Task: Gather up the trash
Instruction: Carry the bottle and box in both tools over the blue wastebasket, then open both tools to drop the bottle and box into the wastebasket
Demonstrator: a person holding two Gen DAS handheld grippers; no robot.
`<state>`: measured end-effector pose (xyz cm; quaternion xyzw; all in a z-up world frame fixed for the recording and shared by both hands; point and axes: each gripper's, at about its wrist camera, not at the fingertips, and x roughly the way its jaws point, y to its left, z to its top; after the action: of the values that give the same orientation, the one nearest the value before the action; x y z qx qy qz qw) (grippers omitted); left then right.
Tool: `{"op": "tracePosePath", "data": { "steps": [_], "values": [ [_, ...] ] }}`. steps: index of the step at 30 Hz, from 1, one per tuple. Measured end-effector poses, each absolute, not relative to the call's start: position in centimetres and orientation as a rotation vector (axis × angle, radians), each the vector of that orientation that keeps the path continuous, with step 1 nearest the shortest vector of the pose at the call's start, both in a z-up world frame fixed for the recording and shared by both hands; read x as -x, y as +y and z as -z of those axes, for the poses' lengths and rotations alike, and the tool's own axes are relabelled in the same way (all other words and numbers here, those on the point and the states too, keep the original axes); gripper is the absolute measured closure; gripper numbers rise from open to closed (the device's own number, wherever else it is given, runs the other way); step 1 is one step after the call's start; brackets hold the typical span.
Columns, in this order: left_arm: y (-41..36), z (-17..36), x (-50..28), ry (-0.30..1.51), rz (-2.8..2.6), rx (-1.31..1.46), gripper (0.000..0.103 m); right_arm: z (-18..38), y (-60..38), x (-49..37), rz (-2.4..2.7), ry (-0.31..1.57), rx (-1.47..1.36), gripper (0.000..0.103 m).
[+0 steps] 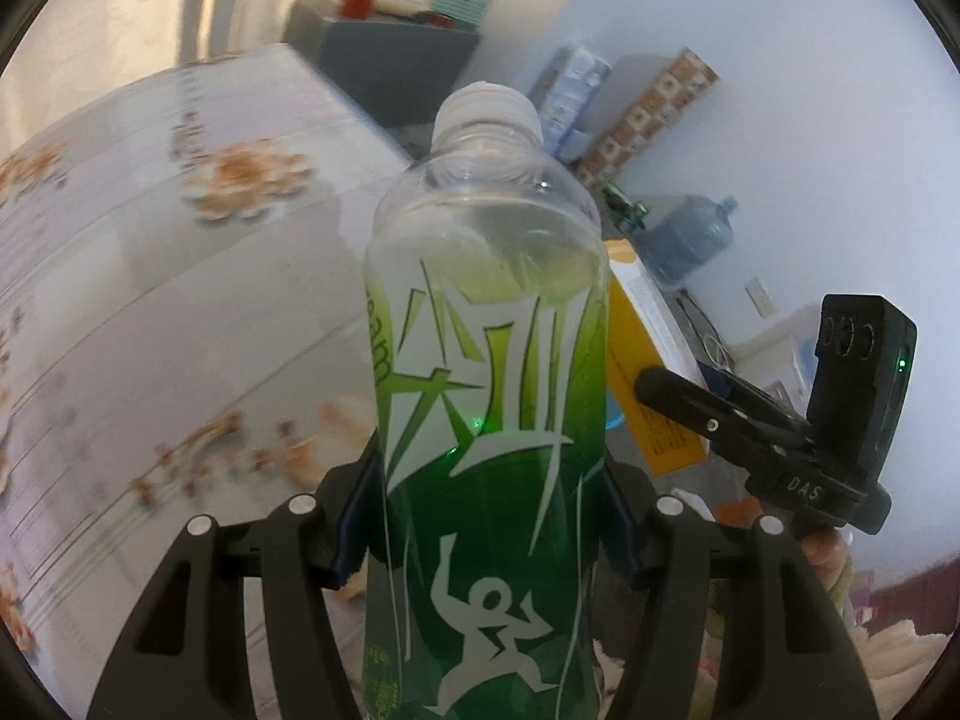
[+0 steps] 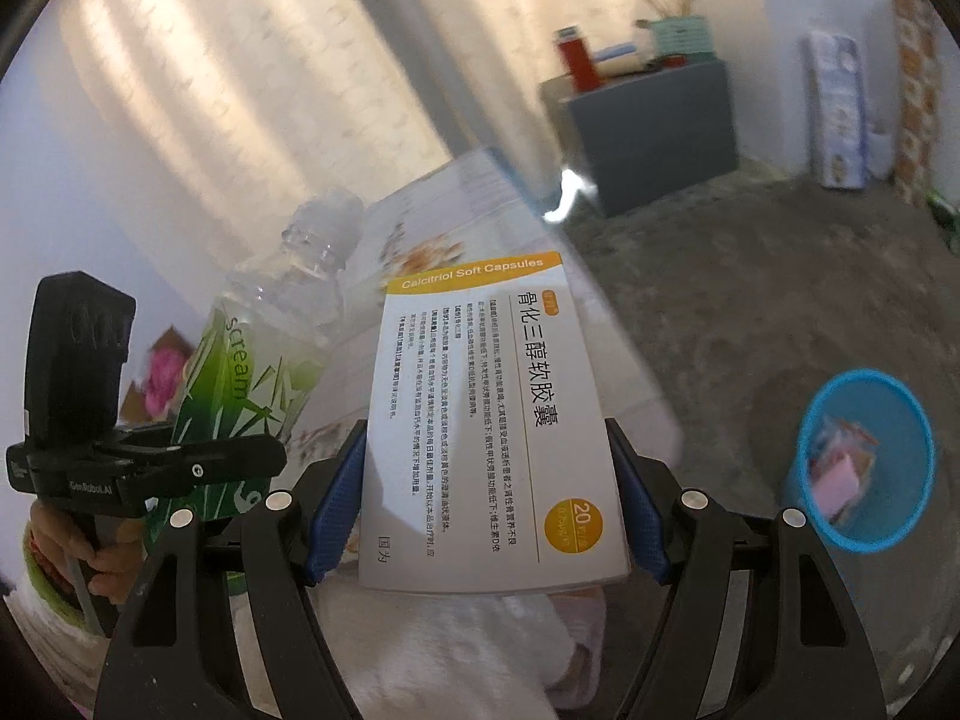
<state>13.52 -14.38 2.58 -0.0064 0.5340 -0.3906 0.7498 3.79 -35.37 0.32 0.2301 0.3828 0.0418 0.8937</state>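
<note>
**Both Claws Loaded, Bin Not Yet Reached**

Left gripper (image 1: 483, 531) clenched on green-labelled bottle (image 1: 486, 396), blue pads pressed to its lower body; bottle upright, uncapped, apparently empty. Right gripper (image 2: 483, 498) clenched on white-and-orange capsule box (image 2: 486, 420), held flat-face to camera by its two side edges. Both items carried in air, side by side, just off the near edge of the table (image 1: 150, 276).

Risks, judged: thin bottle wall likely to buckle or squirt out if squeezed harder; box held only at its edges, likely to pivot or slip on a fast swing. Blue bin (image 2: 864, 456) narrow-mouthed and already part-filled, so a release from off-centre could miss or bounce out. Two loads close together; collision possible if both dropped at once.

Table covered in pale floral cloth. Floor grey and rough. Beyond: grey cabinet (image 2: 654, 132) with clutter on top, curtains, large water jug (image 1: 690, 240) against far wall.
</note>
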Motion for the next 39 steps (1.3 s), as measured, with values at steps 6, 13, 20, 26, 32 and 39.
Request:
{"op": "tracePosePath", "data": {
  "steps": [6, 13, 20, 26, 32, 39],
  "values": [
    [-22.4, -2.0, -13.1, 1.201, 0.947, -0.072, 0.043, 0.6, -41.2, -0.4, 0.031, 0.75, -0.569, 0.034],
    [-33.0, 0.1, -11.7, 1.268, 1.063, -0.162, 0.043, 3.8, -49.2, 4.2, 0.214, 0.72, -0.696, 0.034],
    [-43.5, 6.3, -10.2, 1.391, 1.095, -0.264, 0.043, 9.1, -55.4, 7.2, 0.367, 0.767, -0.808, 0.034],
    [-50.1, 12.8, -10.5, 1.487, 1.058, -0.357, 0.043, 15.3, -60.1, 6.8, 0.435, 0.858, -0.925, 0.034],
    [-55.9, 17.0, -12.3, 1.504, 1.016, -0.369, 0.043, 19.3, -63.5, 4.1, 0.482, 0.921, -0.946, 0.033],
    [-58.8, 19.7, -13.4, 1.388, 0.97, -0.338, 0.018, 24.1, -65.9, 2.0, 0.569, 0.964, -0.836, 0.026]
  ]
}}
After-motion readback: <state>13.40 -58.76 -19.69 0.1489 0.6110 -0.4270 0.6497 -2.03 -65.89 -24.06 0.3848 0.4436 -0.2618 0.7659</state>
